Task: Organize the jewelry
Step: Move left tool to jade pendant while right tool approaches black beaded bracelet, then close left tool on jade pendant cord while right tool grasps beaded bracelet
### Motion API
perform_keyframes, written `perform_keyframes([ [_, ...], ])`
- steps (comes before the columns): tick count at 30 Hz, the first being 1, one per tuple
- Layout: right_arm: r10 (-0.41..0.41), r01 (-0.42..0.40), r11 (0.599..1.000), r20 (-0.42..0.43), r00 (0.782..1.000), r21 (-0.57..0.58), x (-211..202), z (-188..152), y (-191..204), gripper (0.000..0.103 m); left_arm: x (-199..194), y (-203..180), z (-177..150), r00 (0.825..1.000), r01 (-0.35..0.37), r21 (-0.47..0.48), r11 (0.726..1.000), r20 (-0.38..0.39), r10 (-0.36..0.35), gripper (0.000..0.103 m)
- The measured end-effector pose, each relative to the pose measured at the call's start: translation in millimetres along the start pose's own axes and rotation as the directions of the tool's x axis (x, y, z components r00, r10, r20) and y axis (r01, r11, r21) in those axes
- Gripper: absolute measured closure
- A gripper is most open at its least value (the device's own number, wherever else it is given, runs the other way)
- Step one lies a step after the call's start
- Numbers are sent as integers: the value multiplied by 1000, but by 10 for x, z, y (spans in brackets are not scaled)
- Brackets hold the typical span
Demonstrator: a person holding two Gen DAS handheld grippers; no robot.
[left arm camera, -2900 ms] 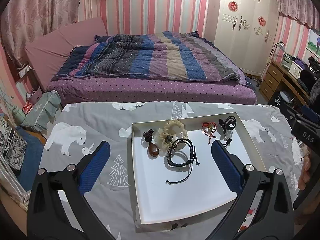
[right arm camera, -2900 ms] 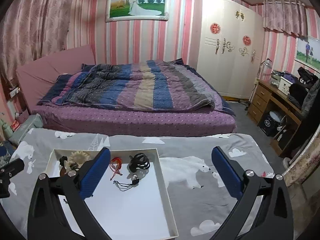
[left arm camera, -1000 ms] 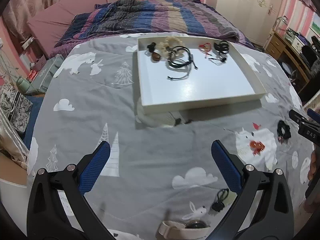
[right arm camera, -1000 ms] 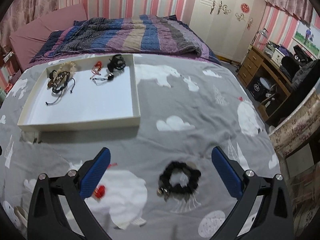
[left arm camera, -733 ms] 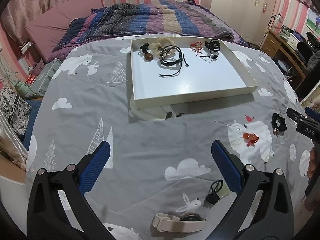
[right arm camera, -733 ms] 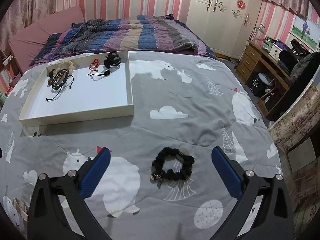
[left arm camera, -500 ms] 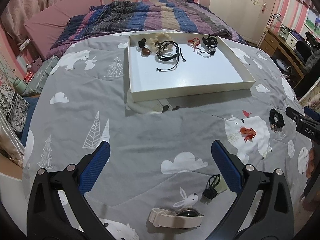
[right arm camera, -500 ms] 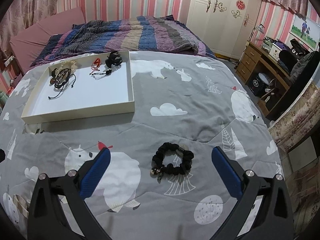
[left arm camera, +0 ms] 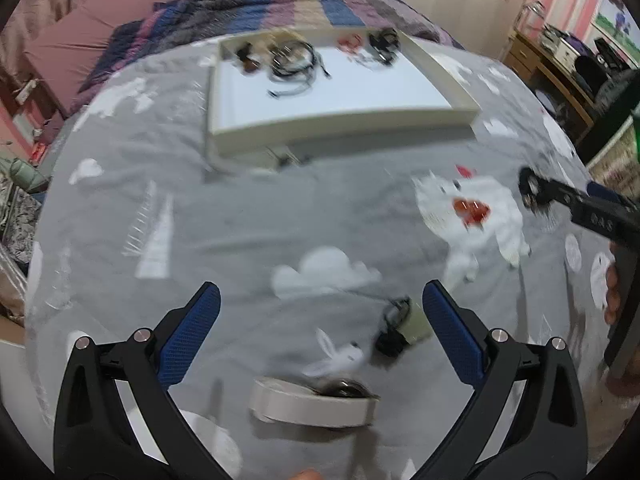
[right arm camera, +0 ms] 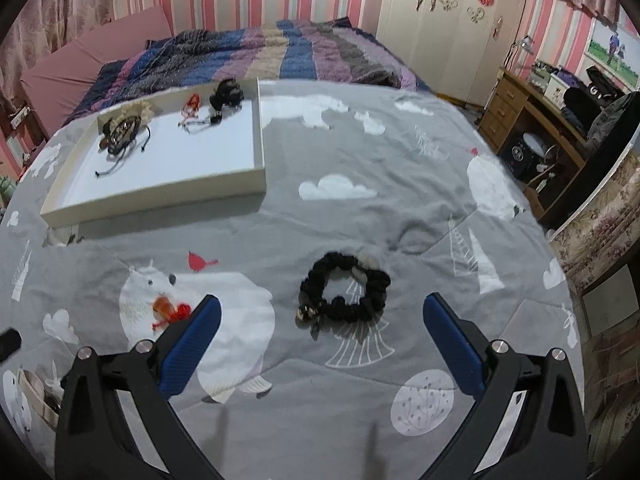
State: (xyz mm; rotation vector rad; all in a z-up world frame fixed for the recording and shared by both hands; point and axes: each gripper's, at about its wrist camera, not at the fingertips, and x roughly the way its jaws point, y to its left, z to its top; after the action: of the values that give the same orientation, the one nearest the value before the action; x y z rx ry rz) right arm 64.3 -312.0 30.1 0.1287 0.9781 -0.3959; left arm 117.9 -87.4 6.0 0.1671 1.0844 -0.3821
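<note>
A white tray (right arm camera: 256, 136) with several bracelets and hair ties at its far end sits on the grey bedspread; it also shows in the left wrist view (left arm camera: 460, 92). My right gripper (right arm camera: 320, 328) is open, just short of a black scrunchie (right arm camera: 346, 292). A red bead charm (right arm camera: 170, 308) lies by its left finger. My left gripper (left arm camera: 320, 332) is open above a cream watch (left arm camera: 312, 402) and a small black corded pendant (left arm camera: 396, 328). The red charm (left arm camera: 470, 208) and the right gripper's arm (left arm camera: 580, 208) show at the right there.
A striped quilt (right arm camera: 280, 48) covers the bed beyond the tray. A wardrobe (right arm camera: 444, 20) and a wooden desk (right arm camera: 532, 120) stand at the right. The bedspread edge drops off at the right, near a floral cover (right arm camera: 592, 236).
Both grippers have pulled back from the tray and dropped lower toward the bedspread. The watch and pendant now sit between the left fingers; the scrunchie is nearer the right ones.
</note>
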Motion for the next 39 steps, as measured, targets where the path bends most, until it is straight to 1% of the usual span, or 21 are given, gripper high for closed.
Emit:
perform_keyframes([
  [5,-11,11,1000,-49,999,-18,136,-85,-30,2,147,-291,-170,998,43,90,995,-46,-39,3],
  [7,-25,23,999,-62,998,-36,192,-116,-29,2,197,-369,-208,998,47,113,993,-57,-40,6],
  [9,-31,29,999,-67,997,-45,219,-126,-30,2,252,-413,-242,995,63,128,990,-80,-53,15],
  [11,-28,25,999,-69,997,-44,245,-127,-40,3,298,-420,-260,993,80,125,989,-98,-68,21],
  [14,-24,22,999,-78,997,-33,288,-119,-63,3,347,-403,-271,990,94,117,989,-118,-80,25],
  [15,-21,19,999,-80,997,-29,294,-116,-73,3,355,-398,-273,989,94,119,989,-121,-79,32],
  [16,-18,16,1000,-85,996,-25,316,-113,-80,4,367,-396,-274,989,93,122,988,-127,-77,35],
  [18,-15,13,1000,-100,995,-25,366,-104,-86,16,396,-399,-264,987,98,121,988,-137,-81,43],
  [20,-1,-2,1000,-118,993,-23,419,-99,-94,22,417,-396,-264,984,115,121,986,-149,-97,51],
  [22,5,-7,1000,-126,992,-15,460,-92,-98,24,428,-391,-263,982,130,120,984,-155,-111,53],
  [23,4,-6,1000,-126,992,-14,473,-89,-99,27,424,-382,-261,981,134,117,984,-153,-116,54],
  [24,4,-5,1000,-127,992,-15,489,-85,-103,32,419,-374,-256,982,134,117,984,-150,-115,60],
  [25,7,-9,1000,-133,991,-13,511,-77,-105,34,415,-367,-255,982,134,117,984,-149,-116,61],
  [27,20,-22,1000,-149,989,-11,556,-64,-109,40,406,-343,-247,978,159,110,981,-154,-141,67],
  [31,36,-35,999,-162,986,10,629,-44,-141,44,400,-343,-241,974,175,112,978,-164,-155,70],
  [32,40,-38,999,-164,986,15,640,-41,-150,49,399,-344,-237,974,176,113,978,-164,-156,71],
  [34,51,-47,999,-169,984,27,660,-31,-177,52,398,-343,-229,973,180,115,977,-164,-160,72],
  [35,54,-49,998,-168,984,31,663,-28,-188,56,395,-339,-227,973,183,114,977,-165,-163,77],
  [36,54,-49,998,-167,984,35,665,-23,-199,60,386,-332,-222,974,180,116,977,-162,-161,83],
  [38,61,-54,998,-163,985,43,664,-19,-220,67,367,-317,-207,975,177,116,977,-158,-158,91],
  [39,61,-54,997,-162,985,46,670,-17,-228,71,362,-307,-203,974,178,115,977,-160,-158,91],
])
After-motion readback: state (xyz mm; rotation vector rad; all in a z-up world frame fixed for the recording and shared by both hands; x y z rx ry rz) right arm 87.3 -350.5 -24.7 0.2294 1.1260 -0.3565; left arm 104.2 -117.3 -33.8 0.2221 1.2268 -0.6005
